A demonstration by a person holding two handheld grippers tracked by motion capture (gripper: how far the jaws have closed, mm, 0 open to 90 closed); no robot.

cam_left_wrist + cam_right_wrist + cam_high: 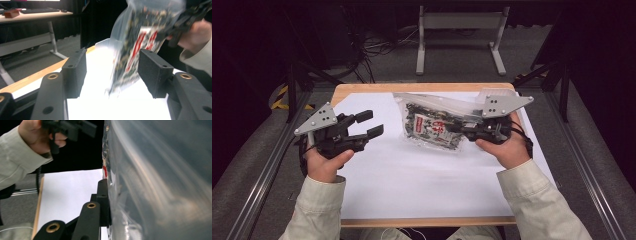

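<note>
— Where is the clear bag (434,122)?

— Over the white table (412,175), toward its far right — the right gripper (462,131) has its jaws clamped on the bag's edge.

— And the left gripper (369,124)?

— Well apart from the bag, jaws spread with nothing between them — it sits at the table's left side.

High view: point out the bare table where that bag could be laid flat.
Free: the white sheet between the two forearms, up to the near wooden edge. Crowded: the far right, where the right gripper holds the clear bag, and the left gripper.
</note>
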